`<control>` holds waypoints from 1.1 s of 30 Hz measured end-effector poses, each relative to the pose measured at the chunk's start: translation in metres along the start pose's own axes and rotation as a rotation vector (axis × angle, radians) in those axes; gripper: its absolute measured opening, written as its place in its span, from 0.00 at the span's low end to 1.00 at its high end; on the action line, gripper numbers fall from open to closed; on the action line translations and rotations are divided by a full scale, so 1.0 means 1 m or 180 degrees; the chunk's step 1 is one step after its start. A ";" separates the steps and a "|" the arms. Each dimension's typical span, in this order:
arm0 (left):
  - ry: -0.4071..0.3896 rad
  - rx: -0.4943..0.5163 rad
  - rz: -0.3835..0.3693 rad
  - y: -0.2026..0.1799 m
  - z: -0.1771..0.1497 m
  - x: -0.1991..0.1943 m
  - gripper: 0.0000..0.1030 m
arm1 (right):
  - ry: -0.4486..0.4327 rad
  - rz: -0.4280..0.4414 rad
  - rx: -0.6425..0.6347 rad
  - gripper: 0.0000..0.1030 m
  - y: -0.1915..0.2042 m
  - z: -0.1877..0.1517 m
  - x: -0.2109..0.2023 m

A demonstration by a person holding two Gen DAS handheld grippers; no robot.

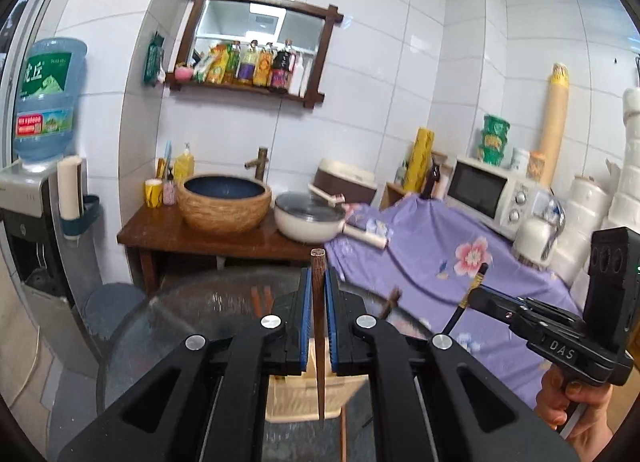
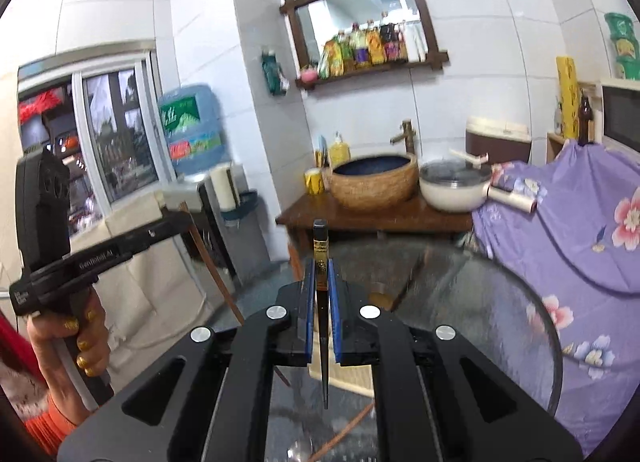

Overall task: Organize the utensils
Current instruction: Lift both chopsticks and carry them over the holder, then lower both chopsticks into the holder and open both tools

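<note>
My left gripper is shut on a brown wooden chopstick, which stands upright between the blue pads. My right gripper is shut on a black chopstick with a gold band, also upright. Both are held above a round glass table. In the left wrist view the right gripper sits at the right with the black chopstick tilted in it. In the right wrist view the left gripper sits at the left with the brown chopstick hanging down. Another brown utensil lies blurred near the table's far edge.
A wooden counter carries a woven basin and a white pot. A purple floral cloth covers furniture at the right, with a microwave behind. A water dispenser stands left. A beige stool shows under the glass.
</note>
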State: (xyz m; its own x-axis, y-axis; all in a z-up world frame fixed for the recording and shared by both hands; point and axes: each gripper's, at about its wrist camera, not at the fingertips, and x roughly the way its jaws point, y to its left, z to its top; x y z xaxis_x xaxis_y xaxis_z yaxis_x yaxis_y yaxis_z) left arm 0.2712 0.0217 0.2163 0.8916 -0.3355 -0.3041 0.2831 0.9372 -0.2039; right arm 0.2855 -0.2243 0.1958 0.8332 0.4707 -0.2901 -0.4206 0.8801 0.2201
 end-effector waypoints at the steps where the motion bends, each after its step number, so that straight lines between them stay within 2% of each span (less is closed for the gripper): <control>1: -0.0033 -0.0012 0.0025 0.000 0.009 0.002 0.07 | -0.0032 -0.0024 -0.0011 0.07 0.001 0.008 0.001; 5: -0.0181 -0.0006 0.0224 0.000 0.032 0.016 0.07 | -0.0153 -0.0173 -0.0056 0.07 0.004 0.035 0.011; 11: -0.0078 -0.0093 0.0318 0.011 0.033 0.054 0.07 | -0.0126 -0.0383 -0.0101 0.07 0.004 0.038 0.045; 18: 0.0201 -0.0140 0.0357 0.021 -0.009 0.095 0.07 | 0.0131 -0.0434 -0.0007 0.07 -0.009 -0.007 0.092; 26: 0.0534 -0.0177 0.0355 0.029 -0.058 0.129 0.07 | 0.0387 -0.0465 0.0138 0.07 -0.028 -0.048 0.121; 33: 0.0584 -0.0078 0.0452 0.029 -0.076 0.140 0.07 | 0.0442 -0.0476 0.0207 0.07 -0.039 -0.063 0.129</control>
State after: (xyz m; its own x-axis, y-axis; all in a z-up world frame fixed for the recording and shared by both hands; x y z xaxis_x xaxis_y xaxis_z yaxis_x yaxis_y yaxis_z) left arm 0.3775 -0.0054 0.0969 0.8421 -0.2144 -0.4948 0.1488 0.9743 -0.1688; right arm 0.3868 -0.1934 0.0910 0.8252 0.3430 -0.4487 -0.2681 0.9372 0.2232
